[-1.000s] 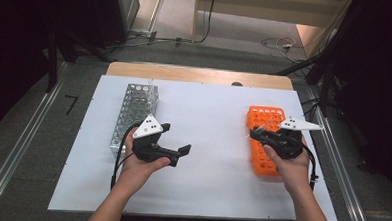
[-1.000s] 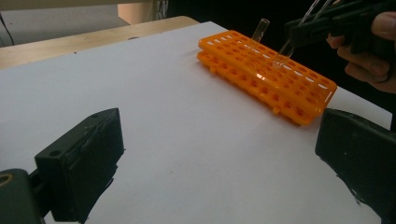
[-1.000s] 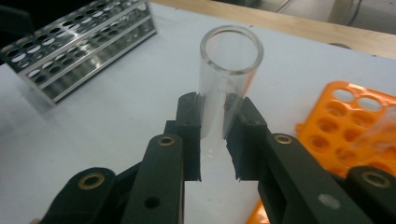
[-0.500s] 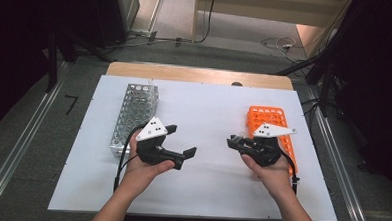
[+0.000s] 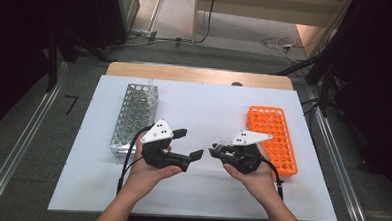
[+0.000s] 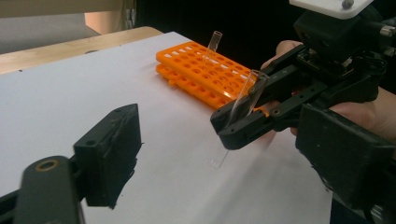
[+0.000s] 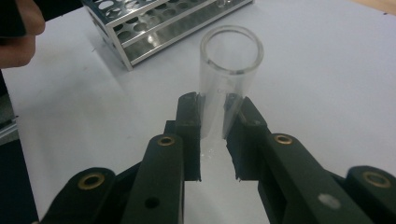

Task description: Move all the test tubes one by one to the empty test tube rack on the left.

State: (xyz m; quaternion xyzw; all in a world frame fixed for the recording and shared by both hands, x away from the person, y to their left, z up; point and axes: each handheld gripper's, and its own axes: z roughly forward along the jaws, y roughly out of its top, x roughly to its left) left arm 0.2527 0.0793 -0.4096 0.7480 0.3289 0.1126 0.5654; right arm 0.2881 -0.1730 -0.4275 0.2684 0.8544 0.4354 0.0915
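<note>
My right gripper is near the middle of the white mat, shut on a clear test tube that stands up between its pads. The left gripper view shows the same tube slanted in the right gripper, just ahead of my left gripper. My left gripper faces it from the left. Its jaws have just been closing a little but still stand open, with nothing pressed between them. An orange tube rack lies at the right and holds one upright tube. A metal tube rack lies at the left.
The white mat covers a wooden table whose far edge shows. The metal rack lies beyond the held tube in the right gripper view. Bare mat lies between the two racks and toward the near edge.
My right gripper has moved left from above the orange rack to the mat's middle, carrying the tube. My left hand has stayed put, and its jaws have narrowed slightly.
</note>
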